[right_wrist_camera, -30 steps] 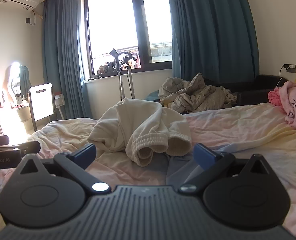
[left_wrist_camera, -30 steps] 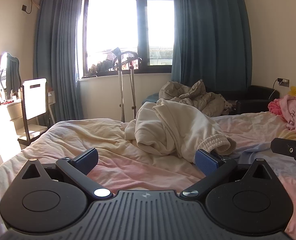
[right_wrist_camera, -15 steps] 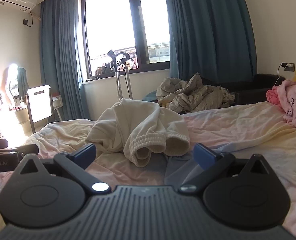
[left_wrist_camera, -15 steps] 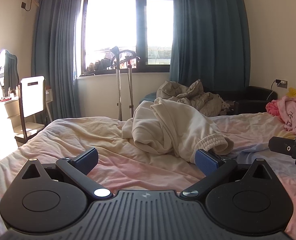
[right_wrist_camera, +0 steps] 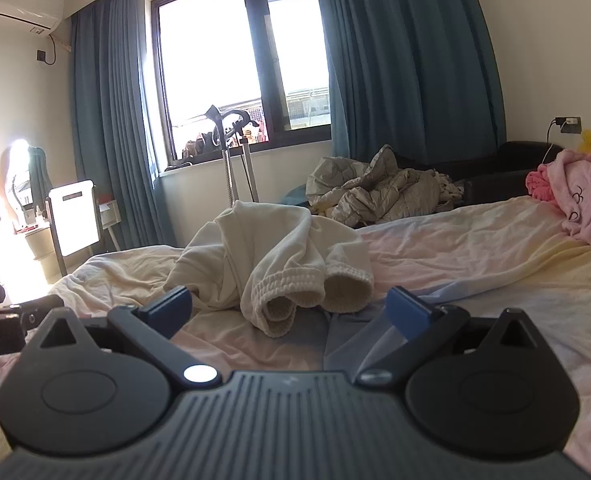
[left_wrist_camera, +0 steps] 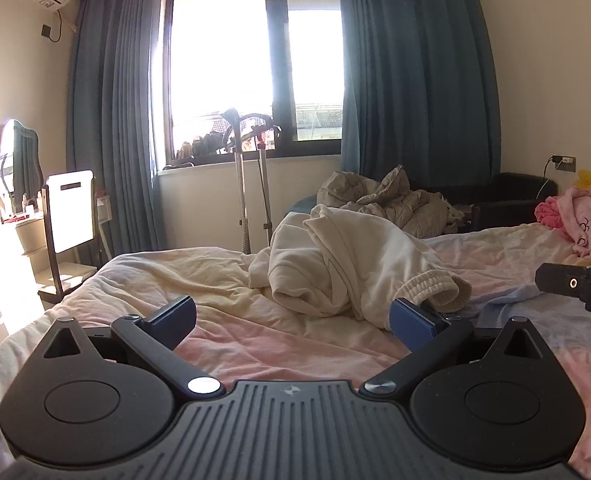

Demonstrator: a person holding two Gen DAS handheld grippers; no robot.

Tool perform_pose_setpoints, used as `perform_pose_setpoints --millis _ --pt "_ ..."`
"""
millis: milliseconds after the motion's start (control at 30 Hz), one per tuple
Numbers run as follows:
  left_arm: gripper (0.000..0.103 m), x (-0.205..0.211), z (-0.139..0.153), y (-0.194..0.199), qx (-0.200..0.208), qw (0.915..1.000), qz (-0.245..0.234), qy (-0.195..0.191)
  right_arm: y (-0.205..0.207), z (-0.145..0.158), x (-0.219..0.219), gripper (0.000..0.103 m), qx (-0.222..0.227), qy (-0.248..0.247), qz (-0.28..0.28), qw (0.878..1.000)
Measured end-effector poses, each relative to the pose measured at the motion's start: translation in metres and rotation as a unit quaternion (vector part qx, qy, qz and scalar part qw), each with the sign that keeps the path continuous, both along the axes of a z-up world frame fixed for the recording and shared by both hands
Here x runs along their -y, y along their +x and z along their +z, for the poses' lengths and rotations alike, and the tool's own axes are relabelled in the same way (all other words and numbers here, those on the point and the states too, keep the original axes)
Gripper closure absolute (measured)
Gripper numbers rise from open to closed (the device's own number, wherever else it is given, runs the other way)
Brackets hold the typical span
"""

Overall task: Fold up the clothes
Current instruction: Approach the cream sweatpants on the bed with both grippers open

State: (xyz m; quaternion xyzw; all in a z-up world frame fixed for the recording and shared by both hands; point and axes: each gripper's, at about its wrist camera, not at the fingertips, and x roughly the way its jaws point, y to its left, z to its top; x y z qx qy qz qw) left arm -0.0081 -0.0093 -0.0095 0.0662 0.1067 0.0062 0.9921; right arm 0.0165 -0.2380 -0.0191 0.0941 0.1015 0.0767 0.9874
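A crumpled cream garment (left_wrist_camera: 355, 268) lay heaped mid-bed (left_wrist_camera: 175, 280), cuffs toward the grippers; the left gripper (left_wrist_camera: 291, 316) and right gripper (right_wrist_camera: 289, 306) hovered wide open and empty, the right facing the cuffs more squarely

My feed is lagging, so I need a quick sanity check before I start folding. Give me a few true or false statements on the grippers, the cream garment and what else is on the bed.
1. The left gripper is open and holds nothing. True.
2. The right gripper is shut on the cream garment. False: it is open, short of the cloth.
3. The cream garment lies crumpled in a heap on the bed. True.
4. The garment is already folded flat. False: it is bunched, with ribbed cuffs facing the right gripper.
5. A pink garment lies at the bed's right side. True.
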Motion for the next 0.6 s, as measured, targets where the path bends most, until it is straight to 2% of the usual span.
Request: perform_pose_setpoints --millis 100,433,600 --pt "0.000 -0.003 -0.012 0.005 -0.008 0.9997 -0.021 -0.013 0.002 -0.005 0.002 0.000 0.018 0.009 0.010 1.000" --pt "0.000 -0.012 -0.033 0.025 -0.020 0.9994 -0.019 -0.021 0.022 -0.020 -0.001 0.000 0.029 -0.002 0.034 0.999" --pt "0.000 -0.017 -0.038 0.030 -0.036 0.9988 -0.007 -0.032 0.030 -0.029 0.001 0.000 0.012 0.004 0.024 1.000"
